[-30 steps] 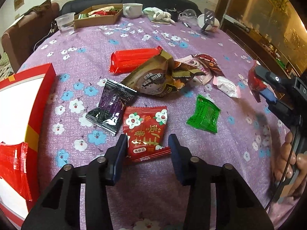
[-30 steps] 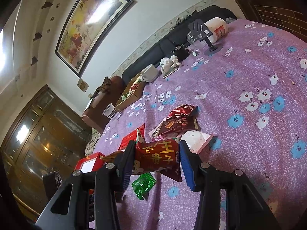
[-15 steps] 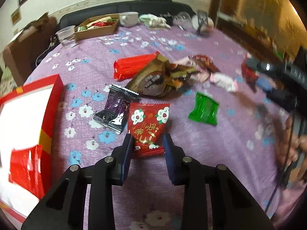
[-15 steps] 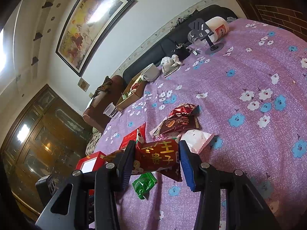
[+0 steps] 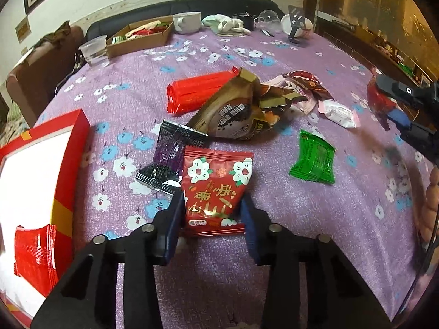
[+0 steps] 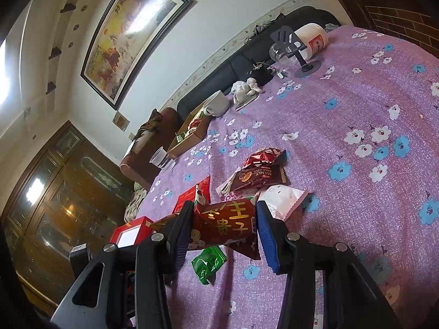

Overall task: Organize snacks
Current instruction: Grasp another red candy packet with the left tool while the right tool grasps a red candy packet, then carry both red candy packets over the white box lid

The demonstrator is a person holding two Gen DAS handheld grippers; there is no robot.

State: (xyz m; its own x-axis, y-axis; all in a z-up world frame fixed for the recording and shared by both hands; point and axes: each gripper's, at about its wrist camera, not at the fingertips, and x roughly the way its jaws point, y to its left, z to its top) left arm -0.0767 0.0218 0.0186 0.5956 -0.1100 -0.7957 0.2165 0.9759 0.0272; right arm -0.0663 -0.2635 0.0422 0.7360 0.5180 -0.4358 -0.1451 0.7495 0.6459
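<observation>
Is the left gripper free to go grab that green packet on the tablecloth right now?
Probably not yet: the left gripper has the red flower packet between its opening jaws. The green packet itself lies alone on the tablecloth, uncovered.

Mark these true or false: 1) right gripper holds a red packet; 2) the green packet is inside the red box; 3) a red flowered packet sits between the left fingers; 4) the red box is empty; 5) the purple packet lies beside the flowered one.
1) True: the right gripper is shut on a red packet.
2) False: the green packet lies on the tablecloth, far from the red box.
3) True: the flowered packet sits in the left gripper, whose jaws are opening.
4) False: a red wrapper lies in it.
5) True: purple packet.
</observation>
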